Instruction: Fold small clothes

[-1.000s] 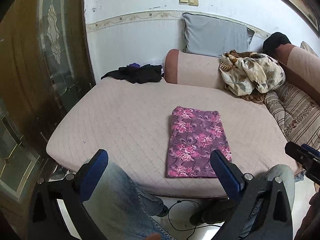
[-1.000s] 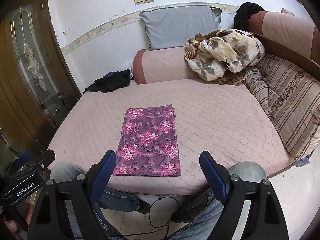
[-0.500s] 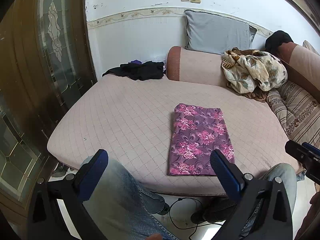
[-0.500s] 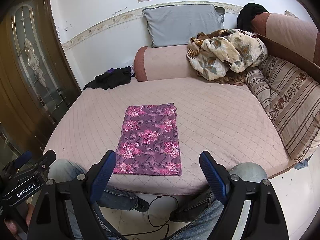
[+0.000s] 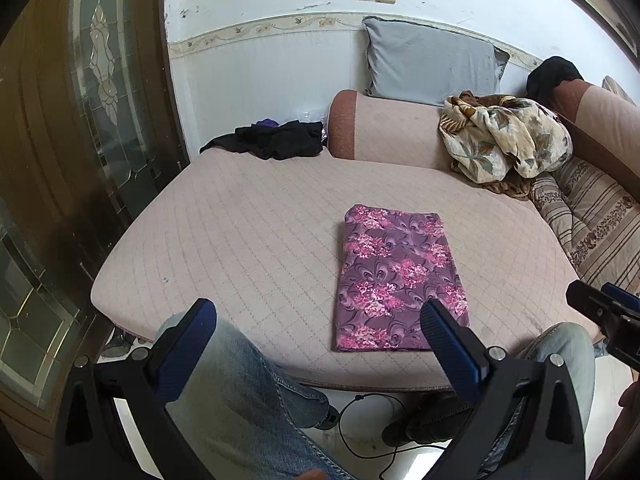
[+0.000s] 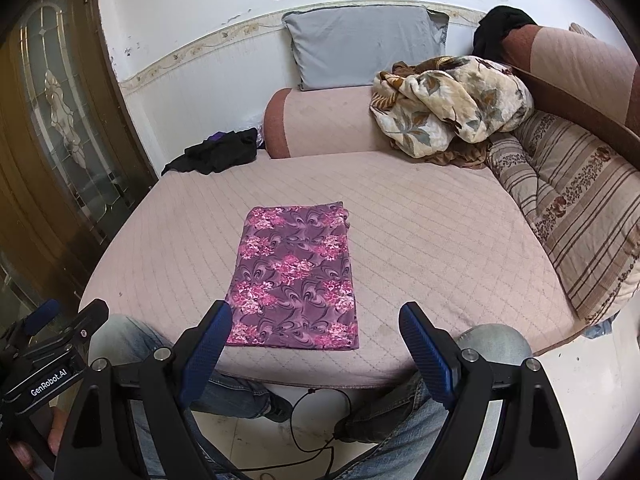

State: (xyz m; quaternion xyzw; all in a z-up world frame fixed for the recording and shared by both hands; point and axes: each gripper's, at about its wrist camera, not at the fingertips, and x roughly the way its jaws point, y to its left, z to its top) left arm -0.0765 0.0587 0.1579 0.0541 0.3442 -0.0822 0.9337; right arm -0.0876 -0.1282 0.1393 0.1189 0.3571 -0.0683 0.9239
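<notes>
Pink quilted sofa, folded floral cloth lying flat, left tongs apart, right tongs apart

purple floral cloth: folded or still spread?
Folded. The purple floral cloth lies flat on the bed as a neat rectangle with layered edges at its far corner; neither gripper touches it.

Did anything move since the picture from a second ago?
Hardly anything. Both cameras tipped a little, so the bed sits slightly lower in view. The left gripper and right gripper stay open and empty. The folded purple flowery cloth lies flat where it was, untouched.
</notes>
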